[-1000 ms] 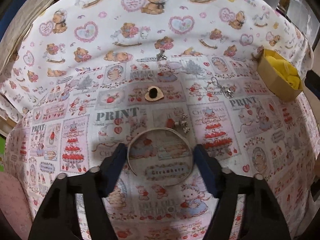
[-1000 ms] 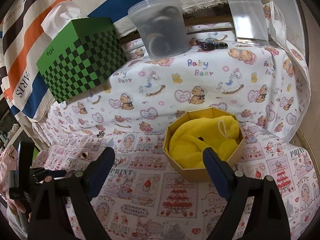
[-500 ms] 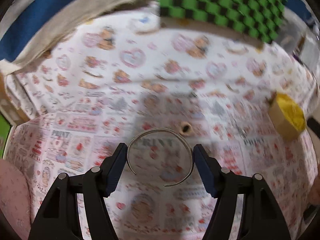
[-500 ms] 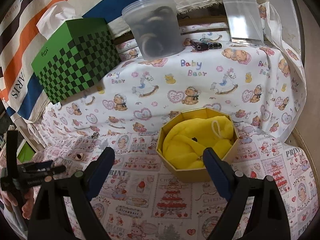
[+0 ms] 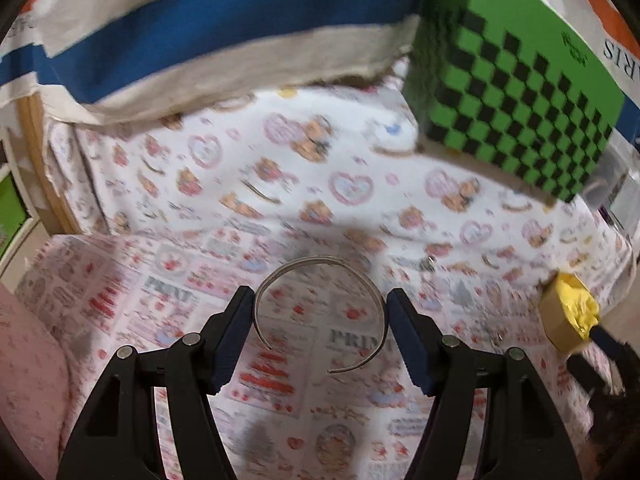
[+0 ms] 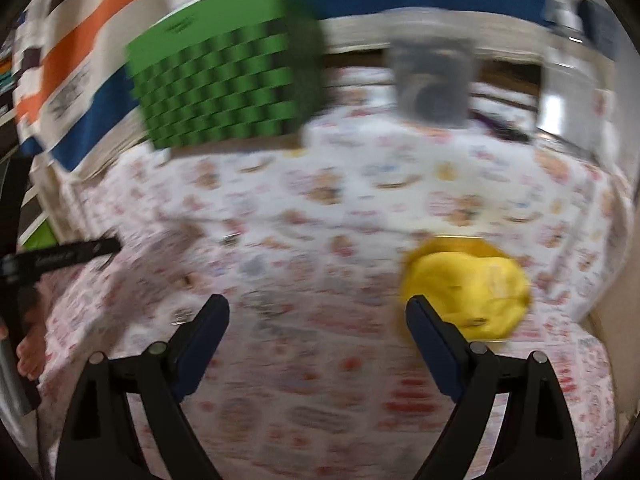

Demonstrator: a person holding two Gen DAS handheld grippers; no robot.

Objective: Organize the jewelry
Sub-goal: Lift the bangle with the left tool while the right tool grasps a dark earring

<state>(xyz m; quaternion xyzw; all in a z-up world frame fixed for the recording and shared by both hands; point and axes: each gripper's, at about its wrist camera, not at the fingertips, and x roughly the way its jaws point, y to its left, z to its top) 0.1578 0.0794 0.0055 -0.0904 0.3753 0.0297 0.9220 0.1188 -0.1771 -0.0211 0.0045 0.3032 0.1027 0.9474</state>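
- Open silver bangle [image 5: 320, 312]: a thin C-shaped cuff held between the two pads of the left gripper [image 5: 320, 332], its gap turned toward the camera; it appears to be lifted clear of the printed cloth, though blur makes the clearance hard to confirm.
- Left gripper: clamped on the bangle across its width, one pad touching each side.
- Gold box [image 5: 560, 324]: lined with yellow cloth [image 6: 468, 292], standing on the bench [image 5: 360, 184] well to the right of the bangle; it is judged to be the destination. Whether it already holds any jewelry cannot be told.
- Right gripper [image 6: 316, 340]: fingers wide apart and holding nothing, poised above the bench with the box just beyond its right finger.
- Other jewelry: one small dark piece [image 5: 426, 266] lies on the cloth between bangle and box; further pieces, if any, are lost in blur.
- Progress (judgement): the bangle is picked up but not yet delivered; carrying it to the box and releasing it remain, as does at least the loose piece.
- Surroundings: a green checkered tissue box [image 5: 516, 92] and a clear plastic tub [image 6: 432, 80] stand at the back of the bench.
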